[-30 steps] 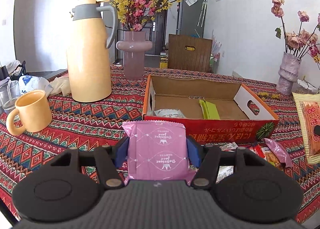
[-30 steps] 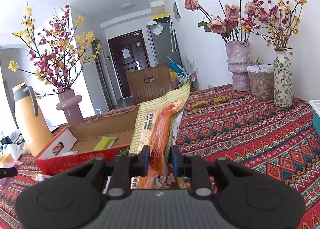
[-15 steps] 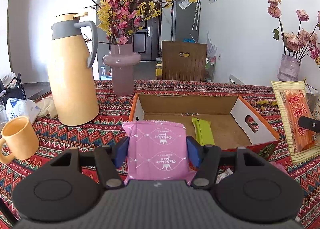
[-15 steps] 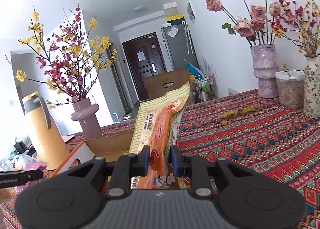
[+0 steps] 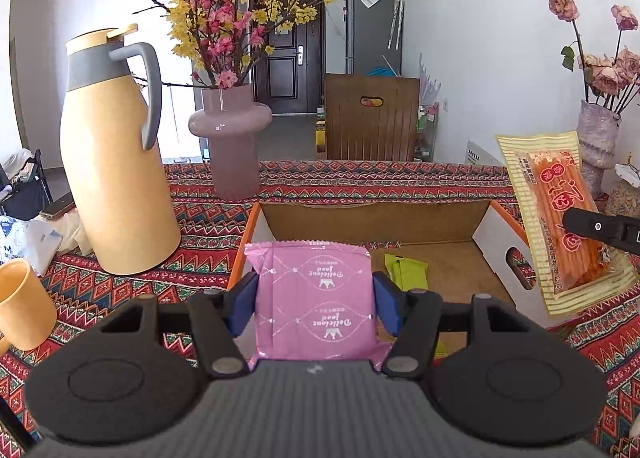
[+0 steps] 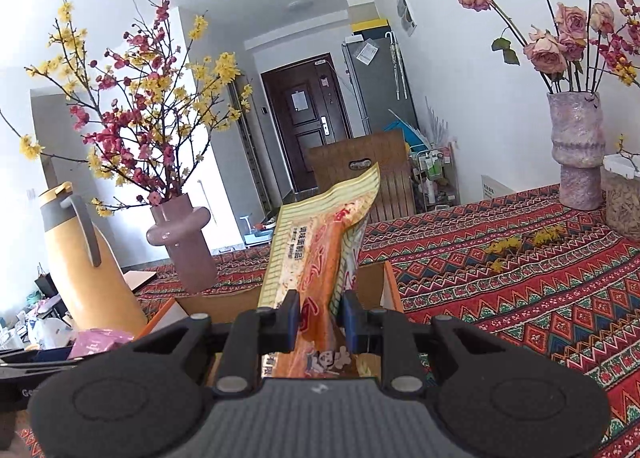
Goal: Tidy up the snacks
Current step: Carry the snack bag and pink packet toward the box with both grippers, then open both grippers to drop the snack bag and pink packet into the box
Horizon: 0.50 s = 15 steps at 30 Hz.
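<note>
The pink snack packet (image 5: 316, 298) sits upright between the blue pads (image 5: 244, 308) of my left gripper (image 5: 316, 304), pinched by its two side edges, and it hangs over the near wall of the open cardboard box (image 5: 496, 236). My right gripper (image 6: 319, 320) is pressed nearly together on the lower part of the long orange-and-yellow snack pack (image 6: 320, 254), which stands up tall and leans a little, over the box's right end. In the left view that same pack (image 5: 560, 218) shows beside the right wall, with the dark tip of my right gripper across it.

Inside the box a green packet (image 5: 404, 272) already lies flat on the cardboard floor, just right of where my pink packet points. I judge the step in hand to be carrying both snacks over the box and setting them in.

To do it well, I want the pink packet clear of the near wall and low over bare floor to the left of the green one before I spread the pads, so it lands flat rather than tipping on the rim. The long pack is floppy and held only low down; I would tip it down along the box's length first, then let go. The yellow jug (image 5: 116, 154) and purple vase (image 5: 230, 142) stand close to the box's left and far sides, so I keep my left hand low and inside the walls.
</note>
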Each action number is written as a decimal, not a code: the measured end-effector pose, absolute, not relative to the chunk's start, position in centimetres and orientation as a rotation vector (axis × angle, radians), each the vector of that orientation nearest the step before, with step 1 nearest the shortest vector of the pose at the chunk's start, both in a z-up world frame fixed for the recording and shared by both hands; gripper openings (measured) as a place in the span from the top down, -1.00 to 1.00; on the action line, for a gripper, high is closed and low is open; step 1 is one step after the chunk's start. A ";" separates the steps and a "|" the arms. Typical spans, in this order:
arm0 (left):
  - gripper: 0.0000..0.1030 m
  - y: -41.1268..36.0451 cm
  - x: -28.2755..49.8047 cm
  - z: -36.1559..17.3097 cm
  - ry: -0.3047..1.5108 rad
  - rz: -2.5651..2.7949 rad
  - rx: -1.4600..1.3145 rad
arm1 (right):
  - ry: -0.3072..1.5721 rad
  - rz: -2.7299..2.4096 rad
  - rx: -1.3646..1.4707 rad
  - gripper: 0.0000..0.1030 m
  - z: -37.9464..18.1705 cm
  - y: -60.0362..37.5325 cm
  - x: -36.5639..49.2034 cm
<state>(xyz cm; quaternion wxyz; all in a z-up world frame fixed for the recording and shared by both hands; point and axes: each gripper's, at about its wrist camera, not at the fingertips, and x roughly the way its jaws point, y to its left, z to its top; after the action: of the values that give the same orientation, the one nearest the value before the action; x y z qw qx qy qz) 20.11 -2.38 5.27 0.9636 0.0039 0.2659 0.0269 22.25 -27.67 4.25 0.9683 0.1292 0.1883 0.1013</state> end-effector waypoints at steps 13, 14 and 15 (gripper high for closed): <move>-0.20 -1.8 25.0 1.4 0.654 0.094 0.015 | 0.522 0.219 0.223 0.58 0.8 -25.6 26.9; -0.20 -1.8 25.1 1.2 0.661 0.093 0.014 | 0.532 0.218 0.222 0.58 0.5 -25.4 27.1; -0.20 -1.7 25.2 1.0 0.665 0.092 0.012 | 0.545 0.220 0.223 0.58 0.2 -25.3 27.4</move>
<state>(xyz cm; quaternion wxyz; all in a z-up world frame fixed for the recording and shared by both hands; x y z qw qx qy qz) 25.22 -1.72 1.00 0.9441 0.0059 0.3264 0.0452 27.42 -25.33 0.21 0.9510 0.1099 0.2680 0.1083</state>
